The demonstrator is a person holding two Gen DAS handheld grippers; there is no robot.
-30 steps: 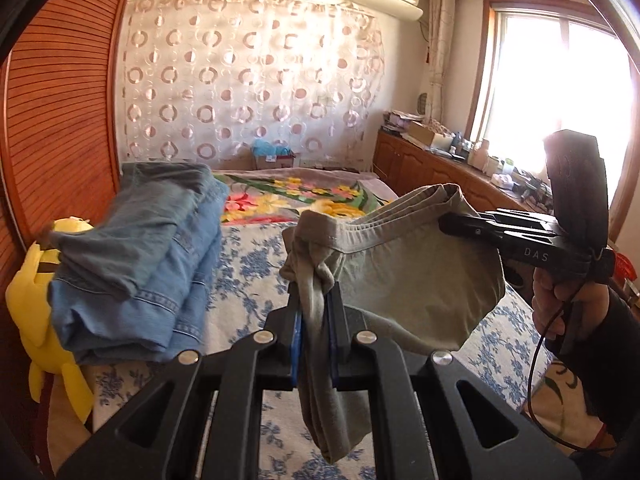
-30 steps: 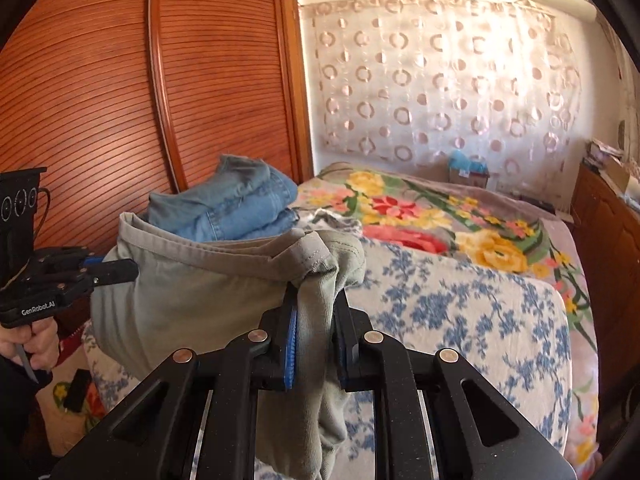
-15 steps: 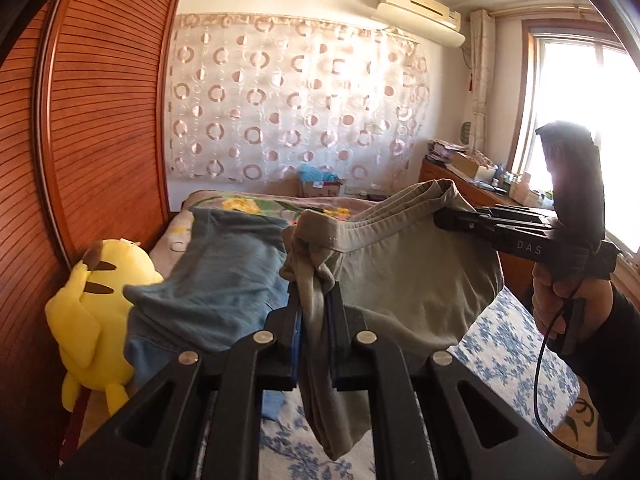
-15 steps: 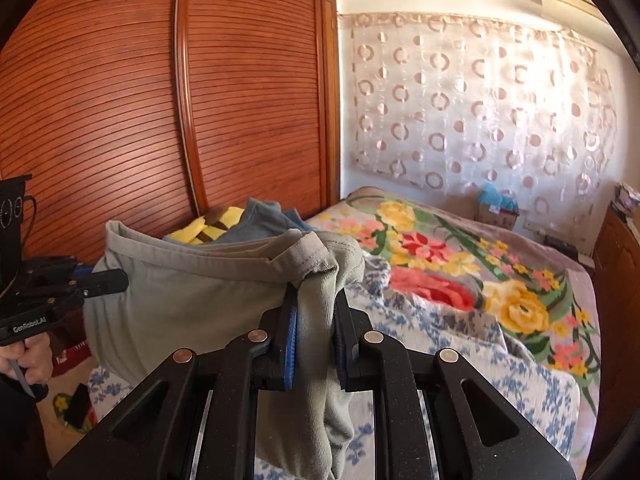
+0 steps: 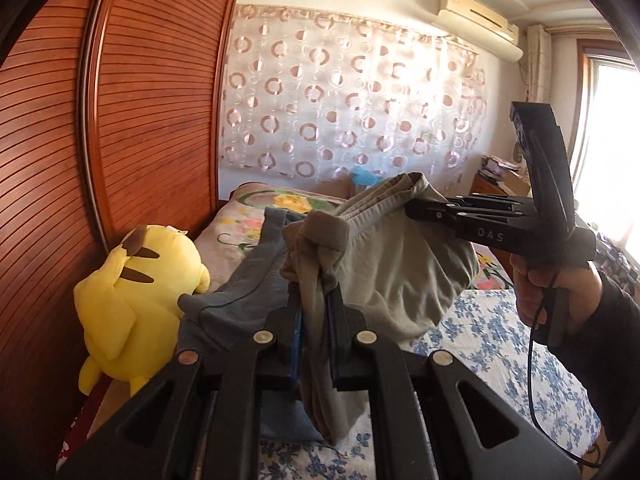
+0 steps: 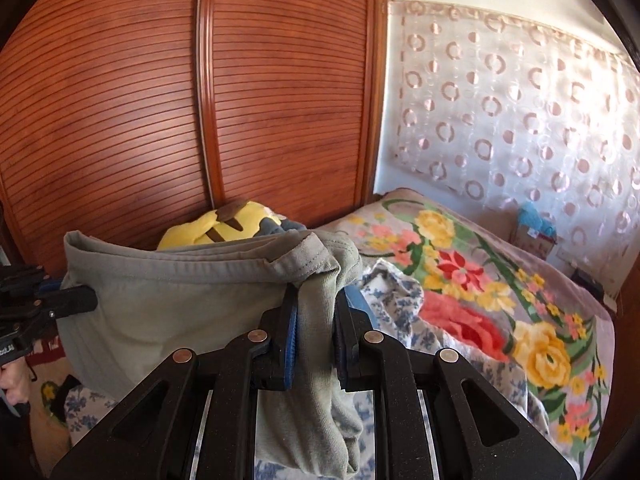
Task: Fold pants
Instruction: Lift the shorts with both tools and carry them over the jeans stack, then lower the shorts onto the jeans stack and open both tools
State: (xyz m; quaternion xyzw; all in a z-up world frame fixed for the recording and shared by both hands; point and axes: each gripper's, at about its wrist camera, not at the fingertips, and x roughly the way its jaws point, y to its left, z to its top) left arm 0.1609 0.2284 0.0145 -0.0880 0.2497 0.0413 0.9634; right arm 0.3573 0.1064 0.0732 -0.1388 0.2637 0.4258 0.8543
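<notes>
Both jaws clamp grey pants (image 5: 400, 276) stretched between.

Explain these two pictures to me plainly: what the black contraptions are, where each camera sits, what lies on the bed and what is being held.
There is no robot here. A person holds a black hand tool in each hand, and each tool ends in two fingers that pinch. A wide-angle camera sits on each tool and looks forward along its fingers, so each picture shows its own tool at the bottom.

The left tool's picture shows the left gripper shut on one end of the grey-green pants; the other tool, in a hand, comes in from the right. The right tool's picture shows the right gripper shut on the other end. The pants hang between them above the bed.

On the bed lie a floral blanket, blue jeans and a yellow plush toy.
</notes>
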